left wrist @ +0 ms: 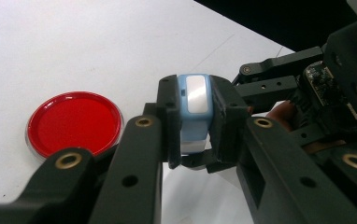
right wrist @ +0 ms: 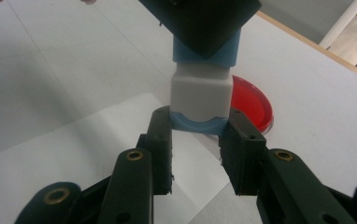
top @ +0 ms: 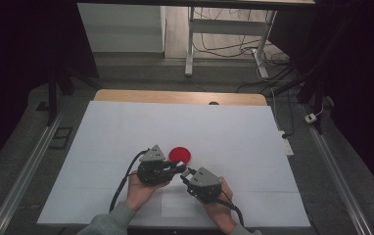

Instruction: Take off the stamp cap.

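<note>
A small blue and white block hangs just above the table, gripped from two sides. My left gripper is shut on its blue end, which carries a silvery face. My right gripper is shut on the opposite blue end, below the white middle part. In the high view the two grippers meet tip to tip, left gripper and right gripper, near the table's front centre. A round red dish lies flat on the table just beyond them; this red dish sits left of my left jaws.
The table is covered in white, with a wooden strip along its far edge. A loose white sheet lies at the front edge under my hands. Table legs and cables stand on the floor beyond.
</note>
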`<state>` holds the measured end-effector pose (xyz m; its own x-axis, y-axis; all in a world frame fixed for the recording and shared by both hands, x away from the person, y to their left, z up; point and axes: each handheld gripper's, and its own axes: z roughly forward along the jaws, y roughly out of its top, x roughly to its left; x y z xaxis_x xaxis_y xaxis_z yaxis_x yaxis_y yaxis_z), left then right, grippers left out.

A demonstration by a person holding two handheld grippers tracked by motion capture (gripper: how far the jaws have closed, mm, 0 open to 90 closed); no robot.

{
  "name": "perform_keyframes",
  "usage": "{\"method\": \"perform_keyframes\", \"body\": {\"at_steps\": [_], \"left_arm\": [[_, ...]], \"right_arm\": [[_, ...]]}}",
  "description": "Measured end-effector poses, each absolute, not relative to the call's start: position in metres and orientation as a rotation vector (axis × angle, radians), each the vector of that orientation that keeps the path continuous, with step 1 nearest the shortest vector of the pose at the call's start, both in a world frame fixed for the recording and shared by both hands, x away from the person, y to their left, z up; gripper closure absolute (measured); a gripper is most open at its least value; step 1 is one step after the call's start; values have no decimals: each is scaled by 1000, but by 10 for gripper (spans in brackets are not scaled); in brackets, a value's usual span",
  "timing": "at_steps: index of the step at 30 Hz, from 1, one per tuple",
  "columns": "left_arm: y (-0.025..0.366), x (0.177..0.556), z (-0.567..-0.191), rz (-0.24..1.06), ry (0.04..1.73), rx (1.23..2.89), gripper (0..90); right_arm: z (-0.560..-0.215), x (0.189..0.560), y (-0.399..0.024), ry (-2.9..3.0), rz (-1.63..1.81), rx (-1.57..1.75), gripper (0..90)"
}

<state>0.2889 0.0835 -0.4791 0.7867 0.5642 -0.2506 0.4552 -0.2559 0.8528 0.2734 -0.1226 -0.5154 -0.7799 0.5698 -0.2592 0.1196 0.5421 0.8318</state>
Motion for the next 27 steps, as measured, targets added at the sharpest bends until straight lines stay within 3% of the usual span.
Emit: {"method": "perform_keyframes", "body": {"at_steps": [27], "left_arm": [[85,290,-479,110,776,1886,762]], "right_arm": [[-515,272,-123,2264,1178,552,654]]}}
